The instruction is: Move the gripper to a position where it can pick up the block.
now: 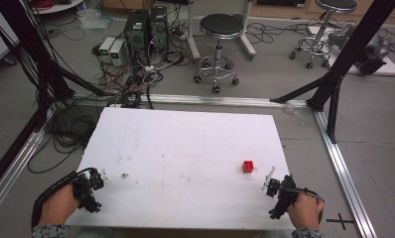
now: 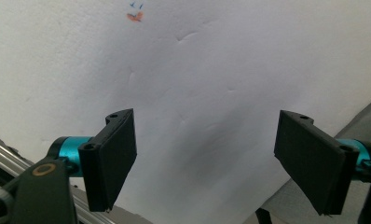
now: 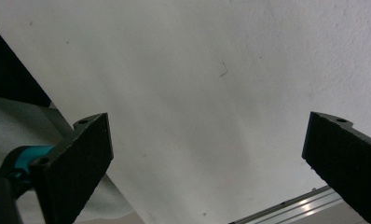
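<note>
Near table (image 1: 185, 148) edge: right gripper (image 1: 269, 184) and left gripper (image 1: 102, 177), both with jaws spread wide, holding nothing. Red cube (image 1: 247, 166) sits just beyond and slightly left of the right gripper; the left gripper lies well apart from the cube. Right hand (image 1: 304, 210) judged nearer.

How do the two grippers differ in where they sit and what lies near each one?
The left gripper sits at the board's near left corner; the right gripper sits at its near right corner. A red cube lies close to the right gripper, while a small brownish speck lies near the left gripper. Both are hand-held, have black jaws standing wide open, and grip nothing.
</note>
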A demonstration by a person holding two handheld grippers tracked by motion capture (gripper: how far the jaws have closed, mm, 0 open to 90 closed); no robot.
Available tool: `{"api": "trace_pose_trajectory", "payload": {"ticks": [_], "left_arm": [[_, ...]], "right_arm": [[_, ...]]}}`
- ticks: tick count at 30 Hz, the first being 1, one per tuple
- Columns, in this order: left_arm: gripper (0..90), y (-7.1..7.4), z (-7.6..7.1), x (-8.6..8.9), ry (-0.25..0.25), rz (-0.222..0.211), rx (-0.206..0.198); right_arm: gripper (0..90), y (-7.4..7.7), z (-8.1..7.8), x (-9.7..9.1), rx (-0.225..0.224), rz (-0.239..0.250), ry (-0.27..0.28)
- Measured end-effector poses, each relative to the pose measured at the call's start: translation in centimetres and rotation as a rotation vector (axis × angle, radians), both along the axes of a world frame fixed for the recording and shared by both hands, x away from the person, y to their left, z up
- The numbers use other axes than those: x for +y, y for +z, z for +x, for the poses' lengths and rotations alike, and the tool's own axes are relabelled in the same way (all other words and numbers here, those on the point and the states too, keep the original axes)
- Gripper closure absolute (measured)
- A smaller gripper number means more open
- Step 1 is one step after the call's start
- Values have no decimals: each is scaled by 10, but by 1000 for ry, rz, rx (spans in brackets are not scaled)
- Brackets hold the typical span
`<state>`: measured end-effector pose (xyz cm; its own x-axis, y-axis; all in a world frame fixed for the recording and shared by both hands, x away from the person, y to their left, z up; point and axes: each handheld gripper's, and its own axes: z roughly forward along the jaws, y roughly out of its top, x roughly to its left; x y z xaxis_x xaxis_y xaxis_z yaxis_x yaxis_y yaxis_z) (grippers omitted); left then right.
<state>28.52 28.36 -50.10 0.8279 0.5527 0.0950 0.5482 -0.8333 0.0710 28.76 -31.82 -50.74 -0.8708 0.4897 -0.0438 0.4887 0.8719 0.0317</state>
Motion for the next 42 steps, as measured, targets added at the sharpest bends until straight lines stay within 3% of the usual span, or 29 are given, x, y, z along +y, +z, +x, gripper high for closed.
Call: {"api": "trace_pose_trajectory", "payload": {"ticks": [21, 24, 27, 28, 30, 36, 42], "left_arm": [[214, -2, 1, 0, 5, -15, -7], [214, -2, 1, 1, 7, -13, -8], [214, -2, 1, 1, 6, -13, -16], [214, -2, 1, 1, 8, -14, -11], [214, -2, 1, 1, 8, -16, -9], [214, -1, 1, 2, 15, -13, -17], [214, -2, 1, 3, 14, -15, -22]], "right_arm": [[8, 1, 3, -9, -6, 8, 14], [8, 1, 6, -9, -2, 14, 25], [8, -1, 9, -11, -9, 12, 71], [9, -3, 12, -11, 4, -2, 106], [8, -5, 16, -13, 10, -19, 122], [8, -1, 35, -21, 27, -7, 118], [8, 9, 56, -26, -4, 2, 131]]}}
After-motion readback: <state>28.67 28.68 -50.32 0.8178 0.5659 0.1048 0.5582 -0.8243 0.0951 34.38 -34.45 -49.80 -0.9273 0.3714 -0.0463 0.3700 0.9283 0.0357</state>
